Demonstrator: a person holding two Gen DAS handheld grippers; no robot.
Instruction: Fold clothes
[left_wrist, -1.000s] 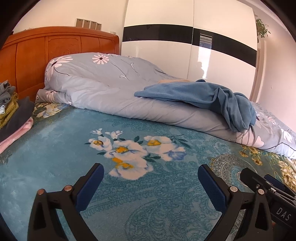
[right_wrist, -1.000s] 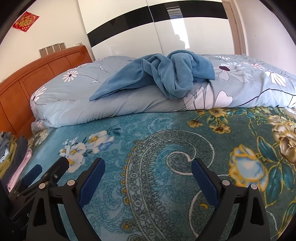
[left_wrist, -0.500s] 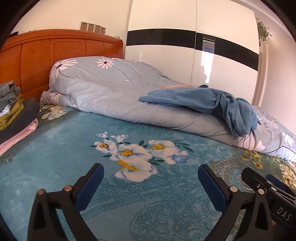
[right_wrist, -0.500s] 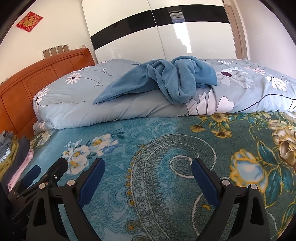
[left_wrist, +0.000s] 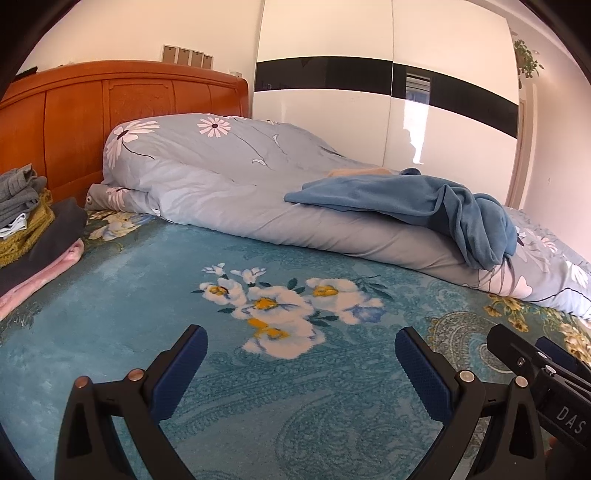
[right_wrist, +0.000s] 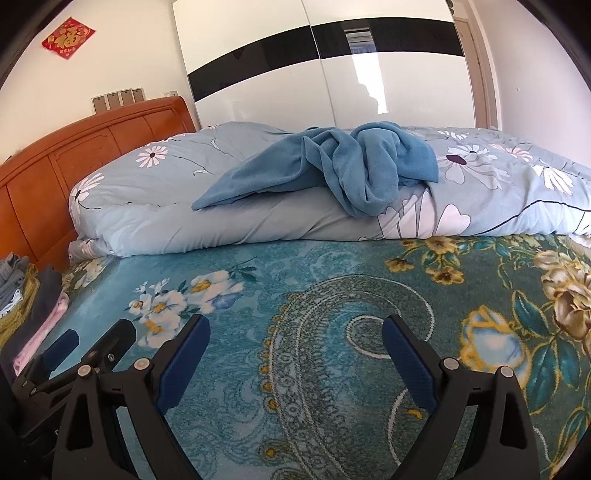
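Note:
A crumpled blue garment (left_wrist: 436, 206) lies on top of the rolled pale-blue floral duvet (left_wrist: 229, 184) at the far side of the bed; it also shows in the right wrist view (right_wrist: 343, 166). My left gripper (left_wrist: 301, 350) is open and empty, low over the teal floral bedspread (left_wrist: 140, 295), well short of the garment. My right gripper (right_wrist: 295, 341) is open and empty too, over the bedspread (right_wrist: 332, 295). The right gripper's body (left_wrist: 535, 373) shows at the left view's right edge.
A stack of folded clothes (left_wrist: 26, 229) in grey, olive, dark and pink sits at the left by the orange wooden headboard (left_wrist: 110, 110); it also shows in the right wrist view (right_wrist: 26, 295). A glossy white and black wardrobe (right_wrist: 332, 74) stands behind the bed.
Both views have shifted: the duvet and blue garment sit lower in the frames now and more of the wall and wardrobe shows. Both grippers stay open and empty.

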